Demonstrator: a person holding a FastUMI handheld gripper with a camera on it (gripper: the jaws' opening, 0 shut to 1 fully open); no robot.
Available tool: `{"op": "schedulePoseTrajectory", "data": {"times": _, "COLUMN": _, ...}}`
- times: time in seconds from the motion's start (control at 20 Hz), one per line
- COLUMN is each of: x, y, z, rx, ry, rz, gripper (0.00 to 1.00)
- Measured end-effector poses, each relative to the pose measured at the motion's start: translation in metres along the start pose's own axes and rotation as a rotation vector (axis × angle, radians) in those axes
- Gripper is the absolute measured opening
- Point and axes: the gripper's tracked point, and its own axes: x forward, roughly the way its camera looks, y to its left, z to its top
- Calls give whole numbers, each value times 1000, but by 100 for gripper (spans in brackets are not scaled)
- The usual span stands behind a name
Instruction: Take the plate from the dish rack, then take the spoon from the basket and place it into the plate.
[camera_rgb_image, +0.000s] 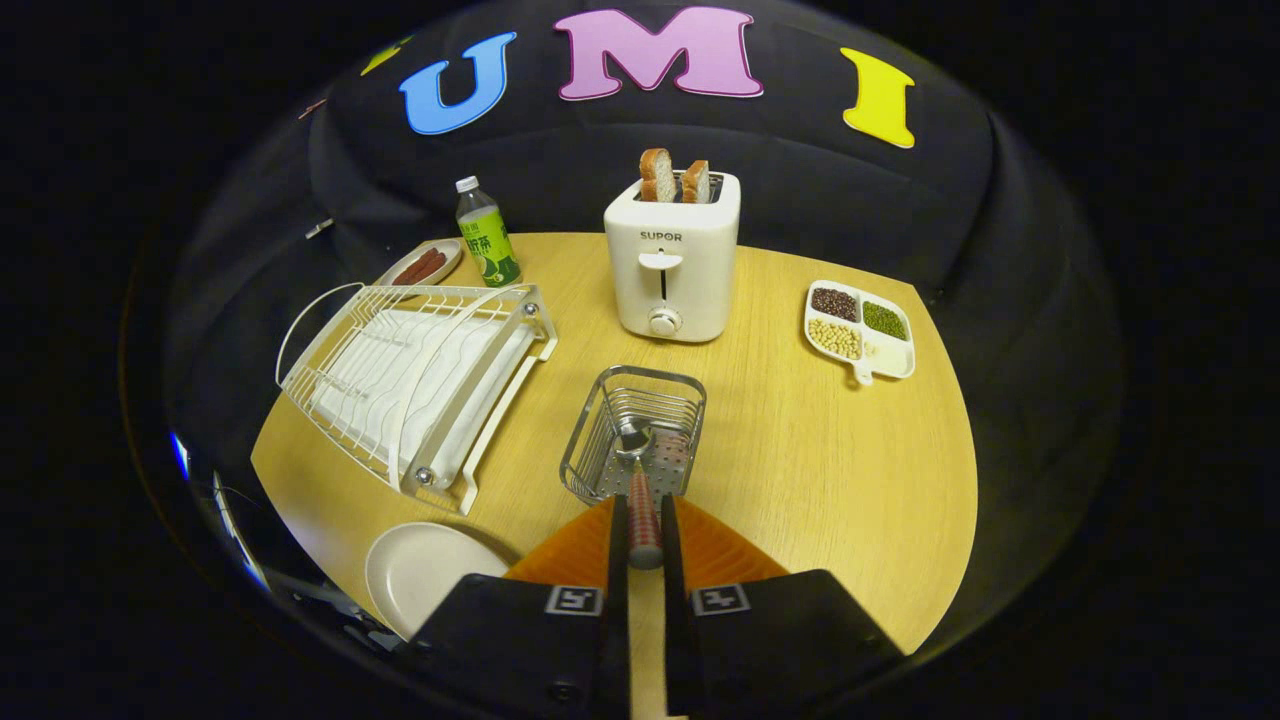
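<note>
My gripper (643, 520) is shut on the spoon's handle (643, 525), which stands between the two fingers. The spoon's metal bowl (634, 440) still lies inside the wire basket (600, 410) just ahead of the fingers. A pale round plate (420, 575) rests flat on the wooden table to the left of the fingers, in front of the dish rack. The white wire dish rack (420, 375) stands further left and beyond, with no plate in it.
A white toaster (672, 260) with two bread slices stands beyond the basket. A green bottle (487, 235) and a small dish of sausages (420, 265) are behind the rack. A divided tray of beans (860, 330) lies to the right. The table edge (940, 590) curves near on the right.
</note>
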Motion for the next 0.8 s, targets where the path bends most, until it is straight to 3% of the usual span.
{"op": "schedulePoseTrajectory", "data": {"times": 0.15, "x": -5, "y": -8, "z": 6, "rx": -15, "ry": -29, "rz": -32, "gripper": 12}}
{"op": "schedulePoseTrajectory", "data": {"times": 0.4, "x": -31, "y": -12, "z": 23, "rx": 1, "ry": -90, "rz": -66, "gripper": 11}}
{"op": "schedulePoseTrajectory", "data": {"times": 0.8, "x": -115, "y": -2, "z": 74, "rx": 14, "ry": -269, "rz": -107, "gripper": 11}}
